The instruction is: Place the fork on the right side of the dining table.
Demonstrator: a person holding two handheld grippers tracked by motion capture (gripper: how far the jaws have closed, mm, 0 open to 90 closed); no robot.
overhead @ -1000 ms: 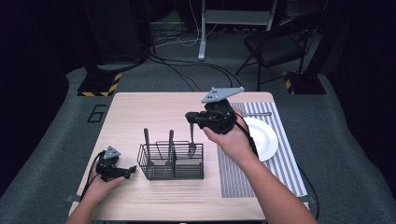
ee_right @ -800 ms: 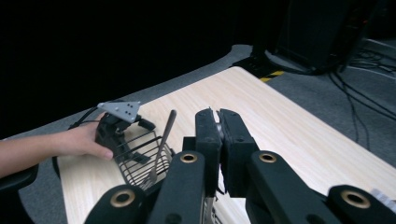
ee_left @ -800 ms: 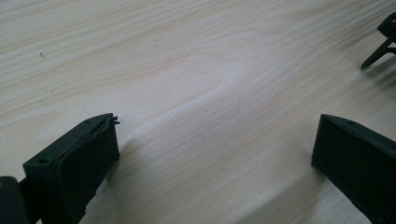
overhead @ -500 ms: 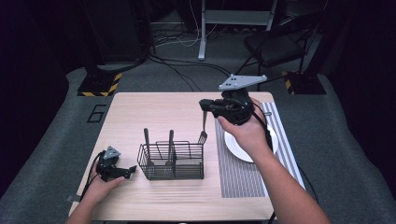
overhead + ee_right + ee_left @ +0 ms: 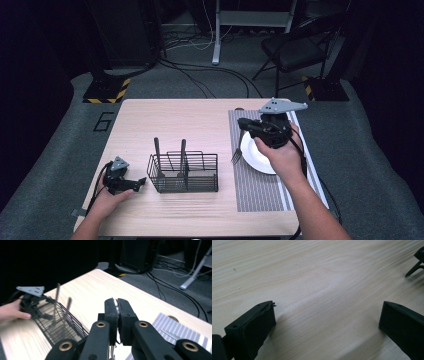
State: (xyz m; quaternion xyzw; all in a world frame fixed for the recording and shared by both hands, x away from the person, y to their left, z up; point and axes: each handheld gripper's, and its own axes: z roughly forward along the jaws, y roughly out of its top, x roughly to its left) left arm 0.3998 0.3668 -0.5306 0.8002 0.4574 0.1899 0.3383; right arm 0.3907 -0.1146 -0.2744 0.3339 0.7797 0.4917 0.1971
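My right gripper [image 5: 243, 125] is shut on the handle of a silver fork [image 5: 236, 150]. The fork hangs tines-down over the striped placemat [image 5: 255, 192], just left of the white plate [image 5: 256, 159]. In the right gripper view my jaws [image 5: 115, 307] press together on the thin metal handle. A black wire basket [image 5: 185, 173] stands mid-table with two utensil handles [image 5: 156, 150] upright in it. My left gripper [image 5: 139, 184] rests on the wooden table [image 5: 200, 120] left of the basket, its jaws [image 5: 327, 315] wide apart over bare wood.
A silver utensil [image 5: 170, 334] lies on the placemat's far part. The basket [image 5: 60, 325] and the other hand's gripper [image 5: 30, 298] lie ahead of my right gripper. Beyond the table's far edge are a black chair [image 5: 295, 47] and floor cables [image 5: 200, 75].
My right gripper has carried the fork rightward from above the basket's right end to over the placemat beside the plate. The left gripper has stayed where it was.
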